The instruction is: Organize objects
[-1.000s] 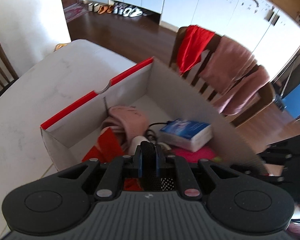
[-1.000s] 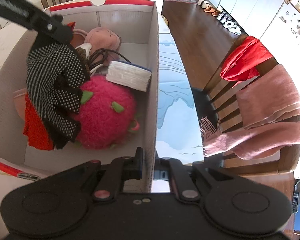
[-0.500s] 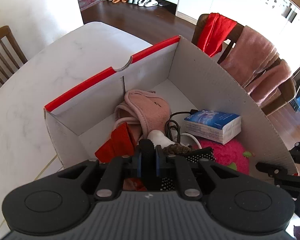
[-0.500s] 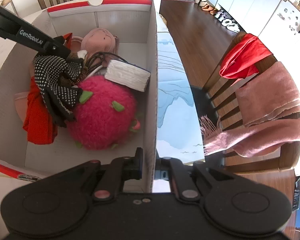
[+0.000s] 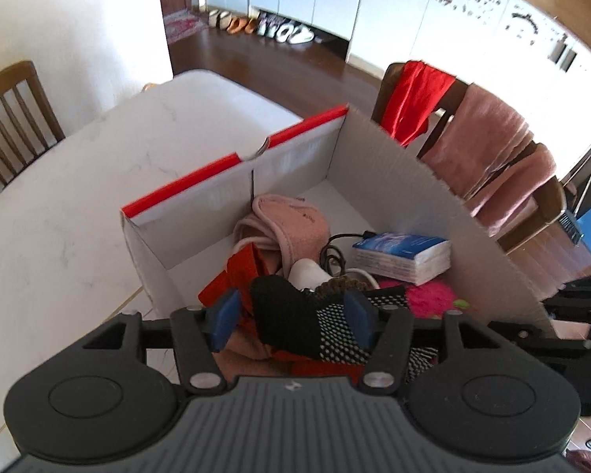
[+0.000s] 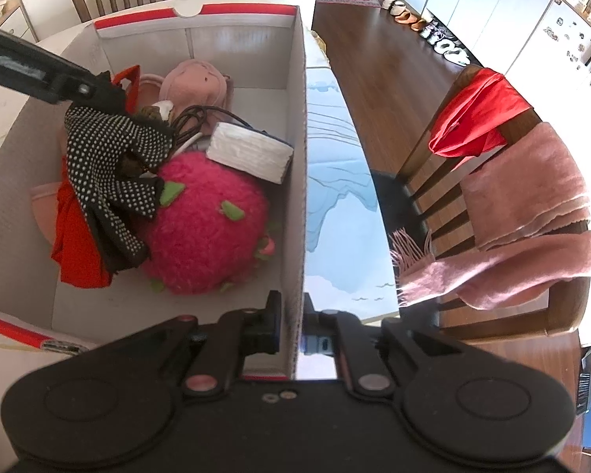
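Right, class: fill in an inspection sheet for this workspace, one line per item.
Surface: white marble table.
Job's things: cardboard box holds dotted black glove, pink plush, tissue pack, red cloth.
Clutter: nothing seen.
Grippers: left hand-held gripper open over the glove; right hand-held gripper shut on the box wall.
Cables: black cord in the box.
Surroundings: chair draped with pink scarf.
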`<state>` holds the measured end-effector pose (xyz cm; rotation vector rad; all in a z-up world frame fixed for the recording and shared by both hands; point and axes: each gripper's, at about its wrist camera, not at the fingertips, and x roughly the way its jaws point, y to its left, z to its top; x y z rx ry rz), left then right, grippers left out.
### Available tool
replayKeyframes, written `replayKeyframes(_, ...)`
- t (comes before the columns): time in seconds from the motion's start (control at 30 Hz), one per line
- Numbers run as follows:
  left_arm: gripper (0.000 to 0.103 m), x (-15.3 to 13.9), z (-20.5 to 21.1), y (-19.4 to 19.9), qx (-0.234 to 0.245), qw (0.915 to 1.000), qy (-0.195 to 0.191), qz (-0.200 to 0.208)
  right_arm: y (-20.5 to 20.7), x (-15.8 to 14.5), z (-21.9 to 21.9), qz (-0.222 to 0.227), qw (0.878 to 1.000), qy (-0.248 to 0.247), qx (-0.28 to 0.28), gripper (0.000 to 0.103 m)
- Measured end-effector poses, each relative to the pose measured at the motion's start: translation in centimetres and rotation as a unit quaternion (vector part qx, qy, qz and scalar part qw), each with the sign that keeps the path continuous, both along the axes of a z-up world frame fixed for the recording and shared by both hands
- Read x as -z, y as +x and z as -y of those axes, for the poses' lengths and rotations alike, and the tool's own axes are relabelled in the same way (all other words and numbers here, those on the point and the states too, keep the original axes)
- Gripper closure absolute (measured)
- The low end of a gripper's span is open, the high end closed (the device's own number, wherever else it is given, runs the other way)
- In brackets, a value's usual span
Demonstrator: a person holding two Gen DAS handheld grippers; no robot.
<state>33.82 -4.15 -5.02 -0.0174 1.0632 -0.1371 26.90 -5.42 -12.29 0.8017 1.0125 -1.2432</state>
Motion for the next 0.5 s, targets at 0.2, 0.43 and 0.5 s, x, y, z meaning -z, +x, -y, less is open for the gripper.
replayKeyframes(0.2,0.040,-2.6,-0.3,-2.8,0.004,0.9993,-0.011,0.036,-0.1,-0.6,-0.4,0.002,1.000,-0.005,-0.003,0.095)
replayKeyframes(0.43,0.040,-5.1,-0.2,-6.7,0.001,0.9966,-0.015,0.081,-0.1,-1.7,-1.0,0.006,1.000,-0.017,-0.011,0.094)
replayKeyframes(0.5,0.040,-5.8,-0.2,-8.0,-0.010,0.9950,-0.016,0.098,0.0,-2.2,-1.4,0.006,1.000,-0.025,-0.013,0.094)
